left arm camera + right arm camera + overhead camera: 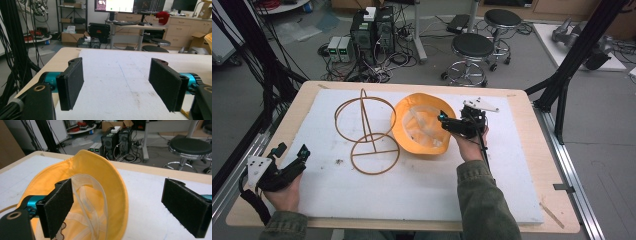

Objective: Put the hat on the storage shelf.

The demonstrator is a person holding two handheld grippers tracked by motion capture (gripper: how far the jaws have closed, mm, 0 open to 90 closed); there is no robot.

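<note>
A yellow hat (421, 125) is seen lying upside down on the white mat (412, 185) that covers the wooden table (532, 165), a little right of the middle and toward the far edge. Its hollow is turned upward, so that the pale lining and the cream-coloured bands crossing inside the crown are shown. The brim is wide and soft and is curled up on the side nearest the right gripper (447, 121). In the right gripper view the hat (100, 195) is seen from close by: the raised brim forms a smooth yellow arc, stitched along its edge, and a small brown mark is noticed on the lining at the bottom of the picture.

The right gripper (125, 212) is held over the near right edge of the hat with its jaws spread wide apart; the brim lies between them, closer to the left-hand pad, and nothing is clasped. Whether the pad is touching the cloth cannot be told.

Just left of the hat a thin brown wire stand (367, 132) is lying on its side, made of two rings joined by straight rods; one ring is very near the brim.

The left gripper (292, 155) is held at the near left corner of the mat, well apart from the hat. Its jaws (120, 85) are likewise spread wide, with bare mat between them.
</note>
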